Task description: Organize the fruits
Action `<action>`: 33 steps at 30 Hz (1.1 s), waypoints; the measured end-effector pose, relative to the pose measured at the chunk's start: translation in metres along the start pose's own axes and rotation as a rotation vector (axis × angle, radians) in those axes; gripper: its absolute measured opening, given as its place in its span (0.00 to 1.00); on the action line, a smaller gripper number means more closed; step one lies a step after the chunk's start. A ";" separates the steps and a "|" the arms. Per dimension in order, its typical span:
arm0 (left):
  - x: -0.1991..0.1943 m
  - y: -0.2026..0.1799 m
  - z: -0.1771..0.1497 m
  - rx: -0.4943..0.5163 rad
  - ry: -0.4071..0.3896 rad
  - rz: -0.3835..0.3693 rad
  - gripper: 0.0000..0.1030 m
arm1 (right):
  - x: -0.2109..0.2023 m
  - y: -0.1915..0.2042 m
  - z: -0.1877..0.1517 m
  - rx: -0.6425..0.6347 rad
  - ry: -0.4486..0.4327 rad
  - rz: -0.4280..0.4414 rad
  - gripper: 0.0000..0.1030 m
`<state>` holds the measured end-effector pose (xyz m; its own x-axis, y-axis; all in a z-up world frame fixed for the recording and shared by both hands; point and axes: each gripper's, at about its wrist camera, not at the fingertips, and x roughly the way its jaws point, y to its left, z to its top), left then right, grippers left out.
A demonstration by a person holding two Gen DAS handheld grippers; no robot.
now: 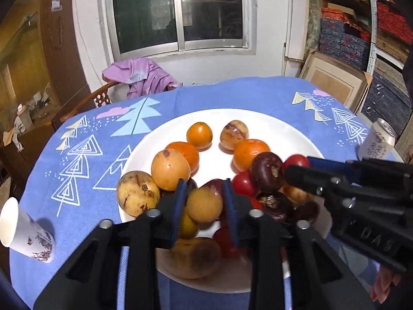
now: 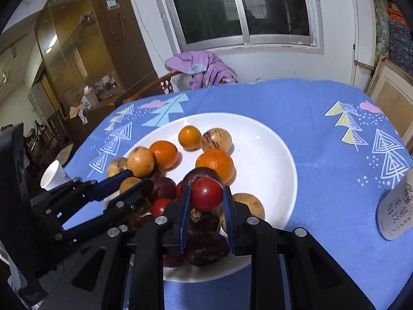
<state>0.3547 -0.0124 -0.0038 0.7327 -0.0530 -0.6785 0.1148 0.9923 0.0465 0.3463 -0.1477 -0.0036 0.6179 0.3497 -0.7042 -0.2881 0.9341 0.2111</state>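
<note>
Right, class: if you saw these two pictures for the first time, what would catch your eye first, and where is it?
The big white plate on the blue tablecloth, heaped with fruit at its near side. Then the right gripper, clamped on a red tomato above the heap, and the left gripper with a yellow-orange fruit between its fingers.

place: home dining room | evidence: tablecloth [image 1: 232,95], wooden cabinet [image 2: 77,51], chair with garment [image 1: 139,77]
</note>
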 end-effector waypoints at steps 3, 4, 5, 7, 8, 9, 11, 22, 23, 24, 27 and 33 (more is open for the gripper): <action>-0.002 0.004 -0.005 -0.009 -0.008 0.026 0.62 | -0.005 -0.004 -0.005 0.023 -0.003 0.008 0.33; -0.005 0.007 -0.007 -0.019 -0.012 0.025 0.73 | -0.011 -0.005 -0.005 0.034 -0.015 0.012 0.40; -0.008 0.008 -0.009 -0.030 -0.017 0.028 0.80 | -0.015 -0.005 -0.007 0.038 -0.024 0.016 0.42; -0.019 0.010 -0.013 -0.041 -0.030 0.037 0.83 | -0.027 -0.004 -0.011 0.039 -0.040 0.017 0.52; -0.024 0.010 -0.015 -0.040 -0.033 0.037 0.83 | -0.033 -0.003 -0.013 0.036 -0.048 0.014 0.55; -0.031 0.010 -0.018 -0.042 -0.036 0.039 0.84 | -0.042 -0.001 -0.017 0.036 -0.062 0.014 0.61; -0.043 0.011 -0.025 -0.047 -0.045 0.042 0.87 | -0.059 0.002 -0.027 0.035 -0.091 0.009 0.71; -0.127 0.023 -0.076 -0.119 -0.112 0.097 0.96 | -0.146 0.029 -0.086 -0.043 -0.274 -0.137 0.97; -0.130 0.022 -0.079 -0.116 -0.112 0.097 0.96 | -0.149 0.030 -0.093 -0.048 -0.285 -0.153 0.97; -0.134 0.020 -0.085 -0.112 -0.111 0.103 0.96 | -0.152 0.032 -0.098 -0.055 -0.294 -0.161 0.97; -0.142 0.020 -0.098 -0.112 -0.111 0.104 0.96 | -0.158 0.033 -0.113 -0.070 -0.296 -0.155 0.97; -0.157 0.010 -0.107 -0.097 -0.119 0.052 0.96 | -0.163 0.021 -0.132 -0.008 -0.266 -0.139 0.97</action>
<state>0.1687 0.0183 0.0246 0.8110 -0.0083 -0.5850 0.0133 0.9999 0.0043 0.1424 -0.1945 0.0264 0.8216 0.2265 -0.5232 -0.1925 0.9740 0.1194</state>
